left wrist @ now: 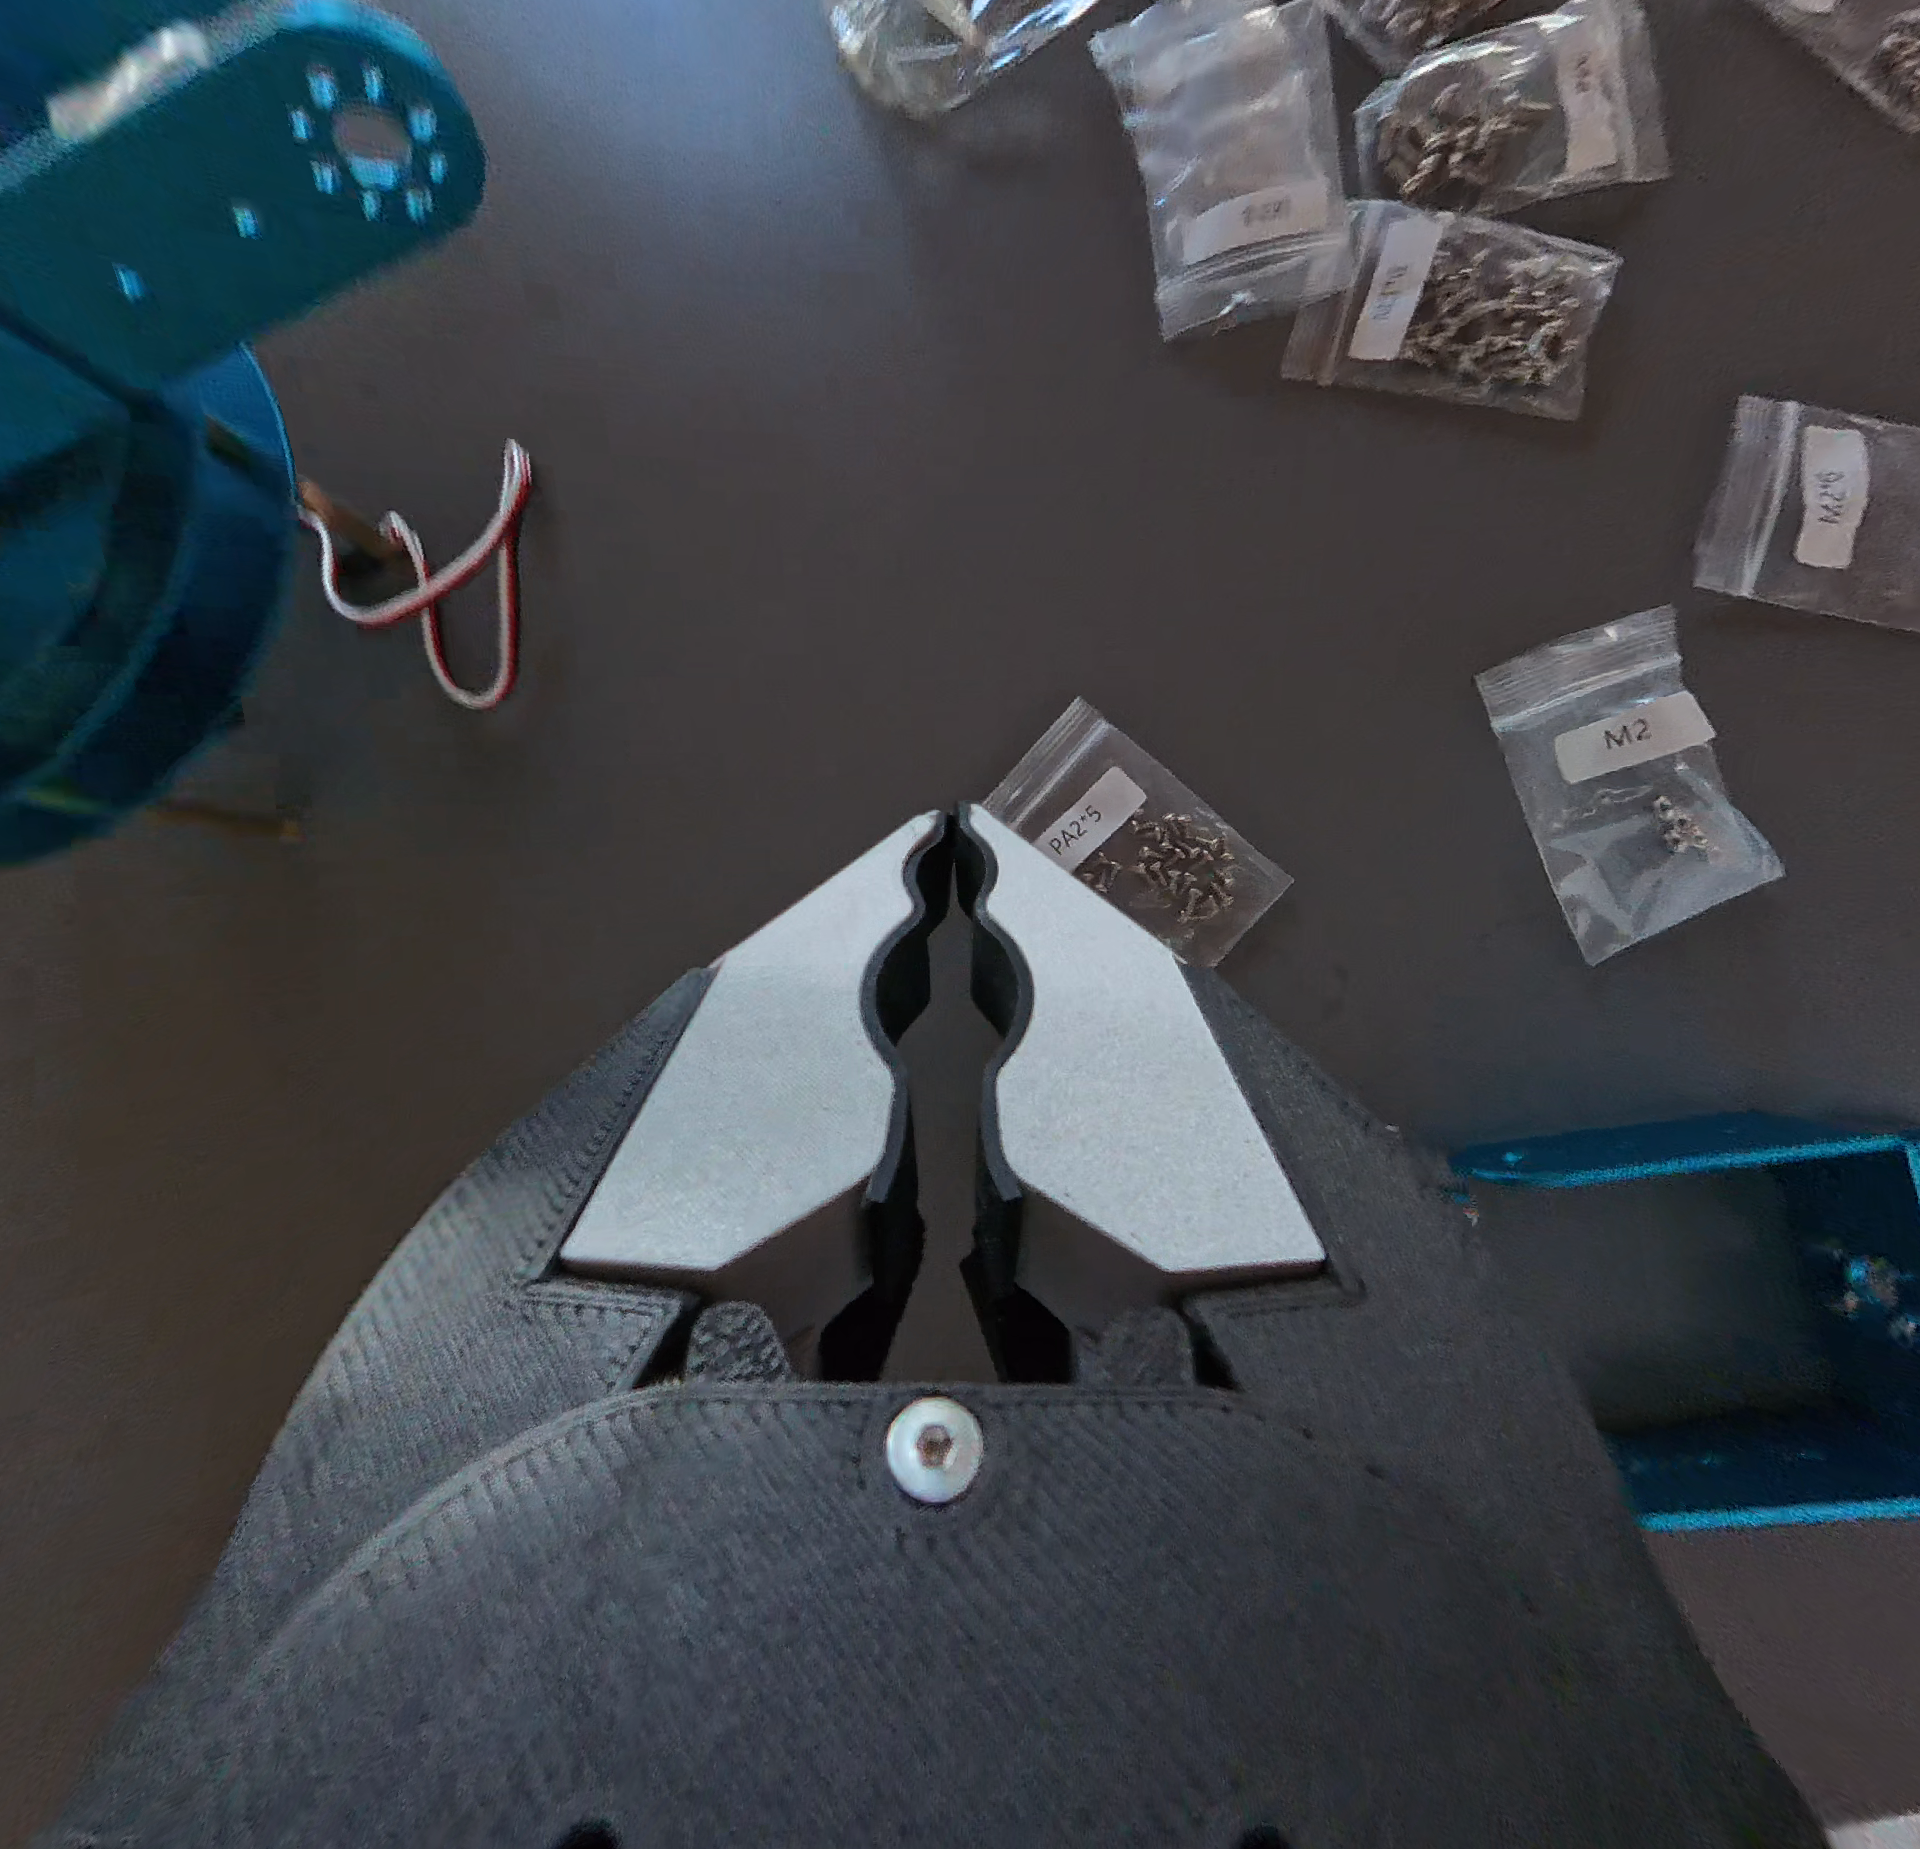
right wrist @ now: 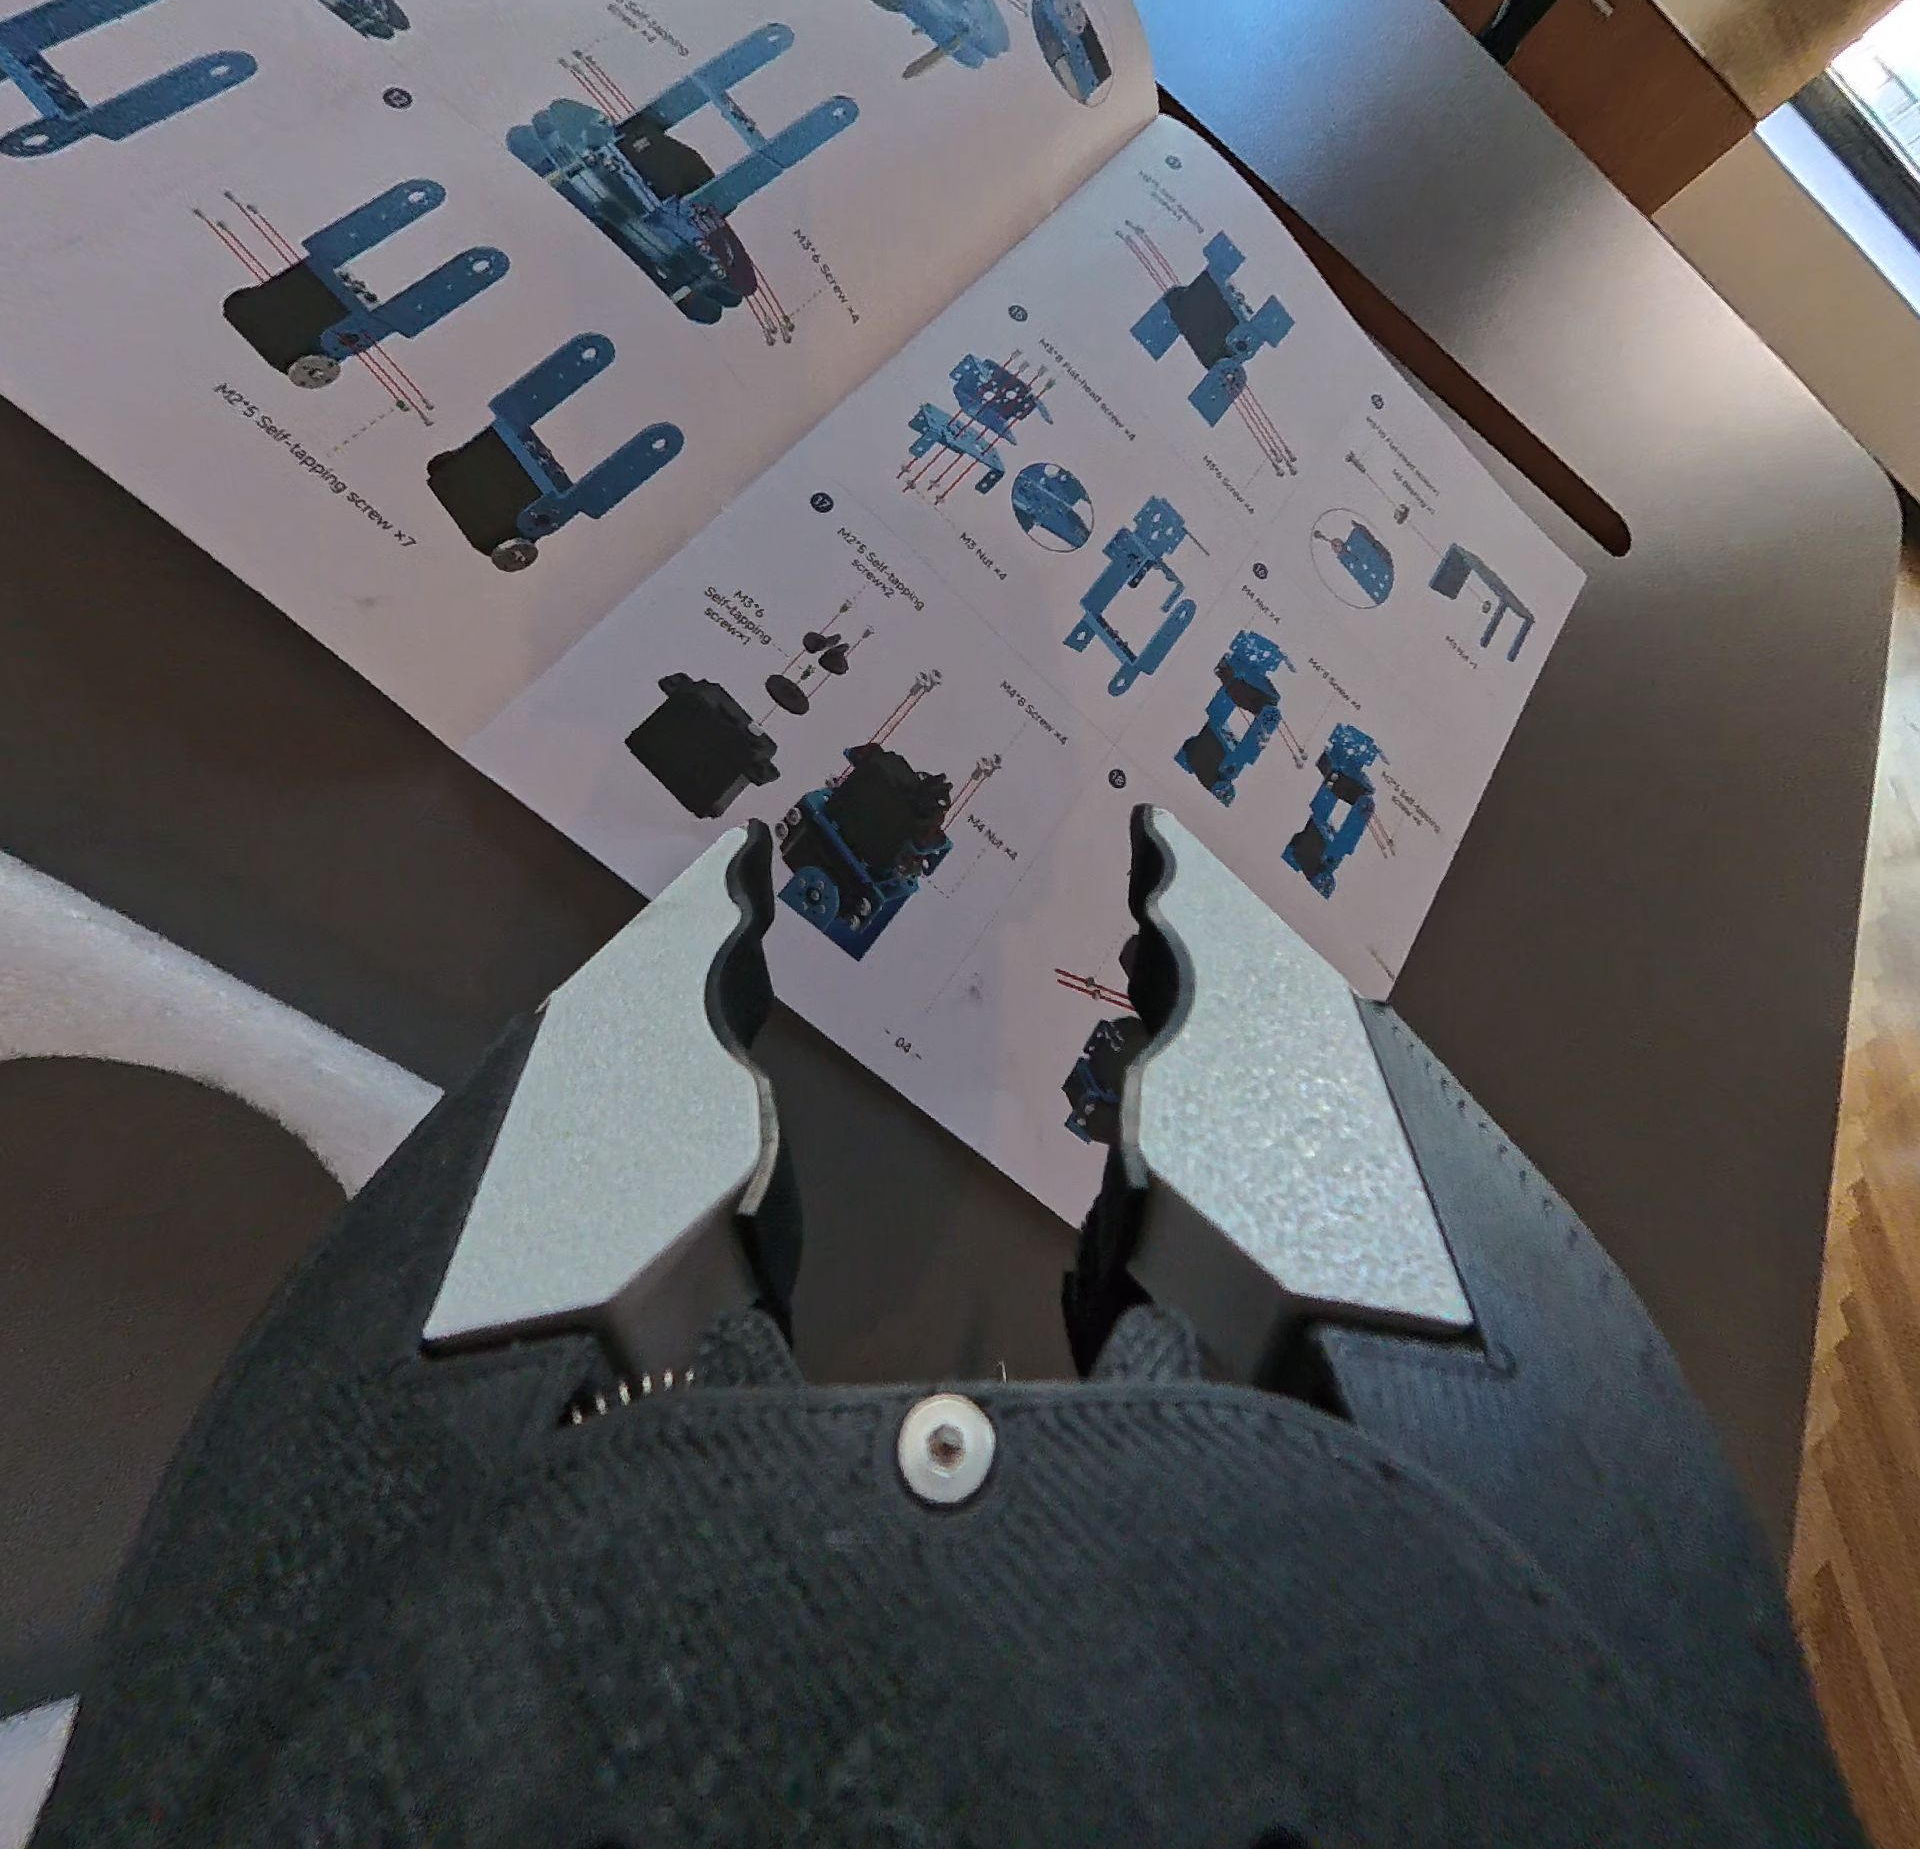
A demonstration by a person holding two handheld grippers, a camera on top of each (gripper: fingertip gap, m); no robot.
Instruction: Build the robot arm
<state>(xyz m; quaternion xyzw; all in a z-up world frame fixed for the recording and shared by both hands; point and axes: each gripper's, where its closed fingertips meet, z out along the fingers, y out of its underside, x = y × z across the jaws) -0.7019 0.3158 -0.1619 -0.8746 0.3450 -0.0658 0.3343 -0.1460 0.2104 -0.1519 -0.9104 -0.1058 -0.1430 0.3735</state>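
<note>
In the left wrist view my left gripper (left wrist: 954,825) hangs over a dark table (left wrist: 831,469) with its fingertips pressed together, and I see nothing between them. A small clear bag of screws with a white label (left wrist: 1153,859) lies on the table just right of the tips, partly under the right finger. In the right wrist view my right gripper (right wrist: 951,849) is open and empty above the lower right page of an open assembly booklet (right wrist: 935,511), which lies flat on the table.
A blue metal assembly (left wrist: 229,189) with a red-and-white wire loop (left wrist: 457,584) stands at the left. Several clear screw bags (left wrist: 1403,168) lie at the top right, one (left wrist: 1631,791) nearer. A blue bracket (left wrist: 1766,1311) is at the lower right. White foam (right wrist: 187,989) lies left; the table edge (right wrist: 1766,864) and wooden floor (right wrist: 1860,1384) are right. There is about 55 centimeters between the tips of the two grippers.
</note>
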